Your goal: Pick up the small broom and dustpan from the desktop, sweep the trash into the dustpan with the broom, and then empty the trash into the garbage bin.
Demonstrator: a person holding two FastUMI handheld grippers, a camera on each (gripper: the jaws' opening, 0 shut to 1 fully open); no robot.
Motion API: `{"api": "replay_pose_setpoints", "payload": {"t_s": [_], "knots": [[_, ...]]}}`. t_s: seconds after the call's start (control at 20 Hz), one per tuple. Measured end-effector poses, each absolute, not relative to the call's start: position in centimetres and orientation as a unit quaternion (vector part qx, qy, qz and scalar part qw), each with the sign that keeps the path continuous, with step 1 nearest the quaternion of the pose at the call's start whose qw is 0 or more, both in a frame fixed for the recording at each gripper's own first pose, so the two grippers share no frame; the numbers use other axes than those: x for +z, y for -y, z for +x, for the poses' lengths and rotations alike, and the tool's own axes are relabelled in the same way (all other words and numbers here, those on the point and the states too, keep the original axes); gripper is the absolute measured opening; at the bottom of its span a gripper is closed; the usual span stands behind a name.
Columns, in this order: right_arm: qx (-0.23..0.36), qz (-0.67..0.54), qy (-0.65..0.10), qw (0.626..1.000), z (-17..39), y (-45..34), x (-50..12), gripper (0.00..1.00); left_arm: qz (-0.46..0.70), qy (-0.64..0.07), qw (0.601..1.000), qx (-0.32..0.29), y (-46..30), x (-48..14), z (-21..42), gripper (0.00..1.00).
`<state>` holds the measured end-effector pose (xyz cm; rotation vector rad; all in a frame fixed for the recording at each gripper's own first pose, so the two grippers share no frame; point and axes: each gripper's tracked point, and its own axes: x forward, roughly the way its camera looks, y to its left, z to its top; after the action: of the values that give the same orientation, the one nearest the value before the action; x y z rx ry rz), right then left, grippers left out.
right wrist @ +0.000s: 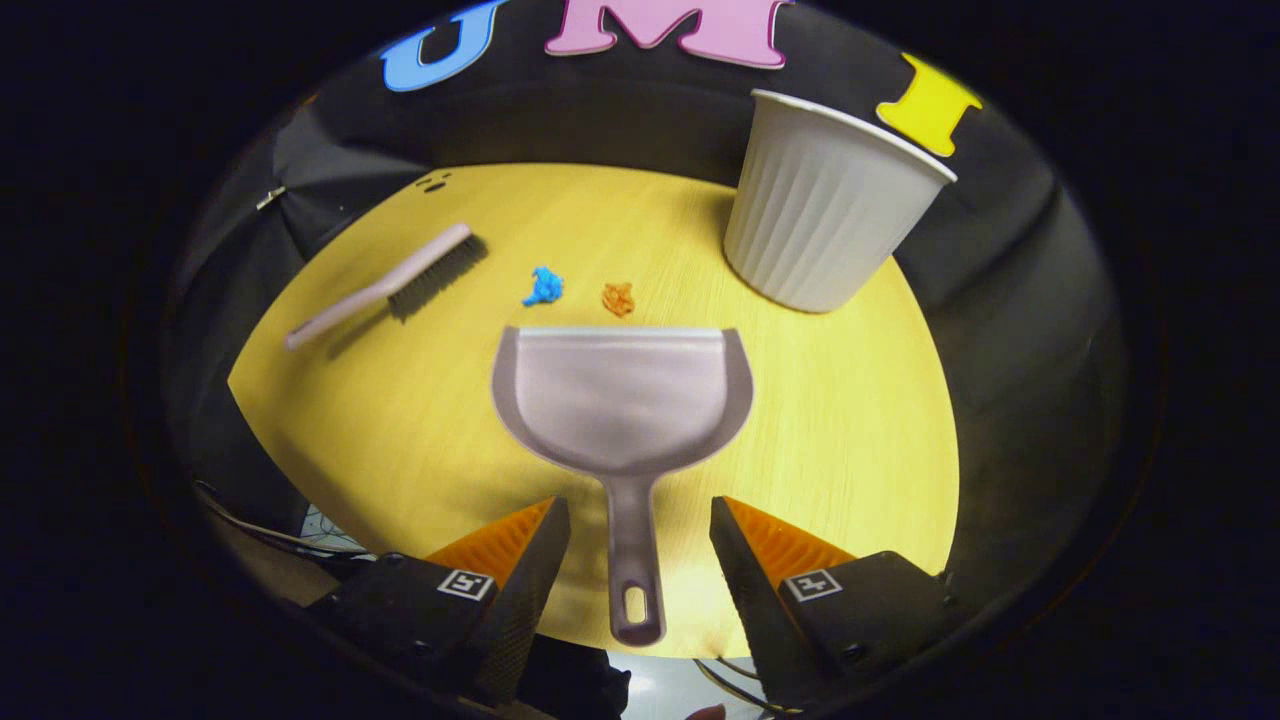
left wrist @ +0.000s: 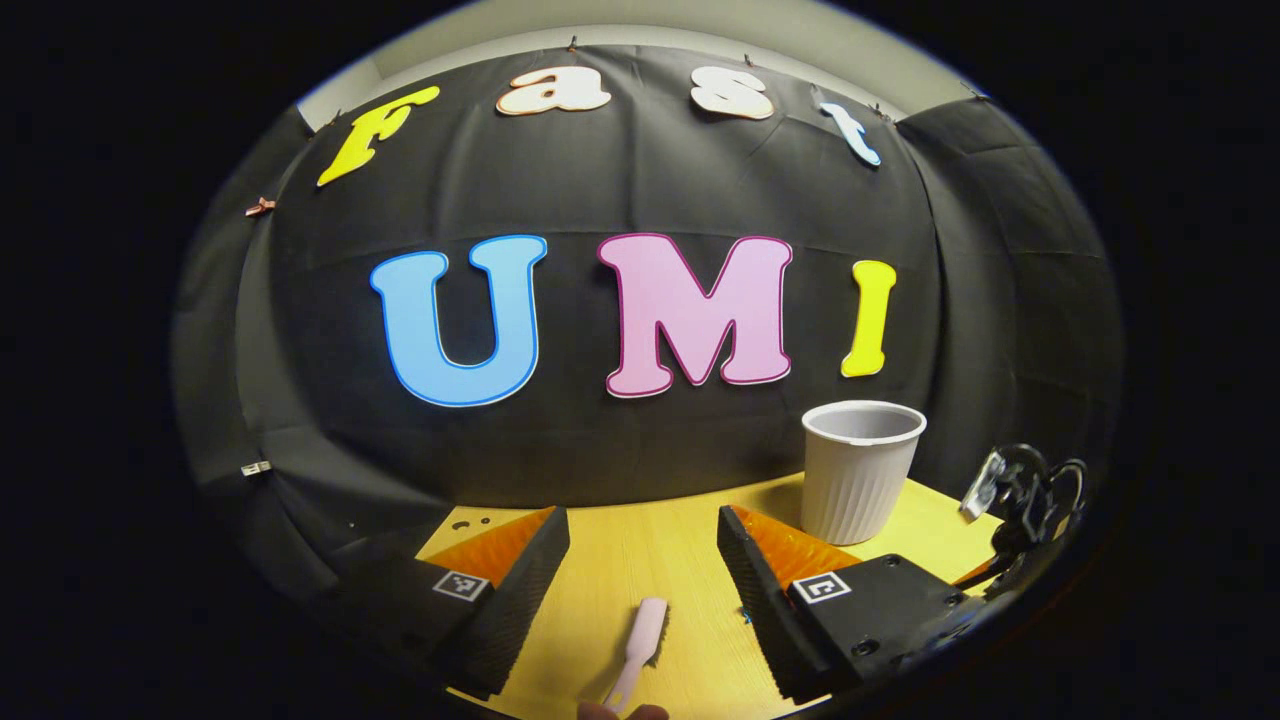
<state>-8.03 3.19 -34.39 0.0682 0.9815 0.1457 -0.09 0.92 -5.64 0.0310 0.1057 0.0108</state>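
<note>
- Table (right wrist: 860, 420): yellow wood-grain top, rounded front edge; black cloth booth wall behind and at both sides.
- Room: pale wall/ceiling strip above the cloth in left gripper view.
- Garbage bin (right wrist: 825, 205): pale ribbed cup-shaped tub, upright, back-right of table, near the wall.
- Dustpan (right wrist: 622, 395): grey, flat on table centre, mouth toward the wall, handle toward the camera w/ hang hole at its end.
- Broom (right wrist: 395, 282): small pale brush, dark bristles, lying on table left of dustpan, well apart from it.
- Trash: blue scrap (right wrist: 544, 287) and orange scrap (right wrist: 618, 298), side by side just beyond dustpan's mouth.
- Right claw (right wrist: 638, 545): spread, fingers either side of dustpan handle, not touching it.
- Left claw (left wrist: 643, 555): spread, holding nothing; pale broom handle end lies on table between its fingers.
- Left gripper view extras: bin at right; other gripper at far right edge, over the table's right edge.
- Writing: square coded marker tags on claw bodies; no readable brand.
</note>
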Motion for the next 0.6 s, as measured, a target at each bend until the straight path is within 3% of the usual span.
{"api": "replay_pose_setpoints", "payload": {"t_s": [0.45, 0.55, 0.6], "knots": [[0.056, 0.077, -0.532, 0.841, -6.1, -5.2, -40.6, 0.79, 0.026, -0.064, 0.997, 0.029, -1.6, -6.6, -0.5, 0.93], [0.059, 0.098, -0.54, 0.834, -5.6, -5.4, -41.0, 0.7, 0.025, -0.068, 0.997, 0.035, -1.7, -6.8, -0.6, 0.93], [0.054, 0.1, -0.537, 0.836, -5.3, -5.1, -41.1, 0.54, 0.024, -0.072, 0.996, 0.038, -1.8, -7.3, -0.5, 0.93]]}}
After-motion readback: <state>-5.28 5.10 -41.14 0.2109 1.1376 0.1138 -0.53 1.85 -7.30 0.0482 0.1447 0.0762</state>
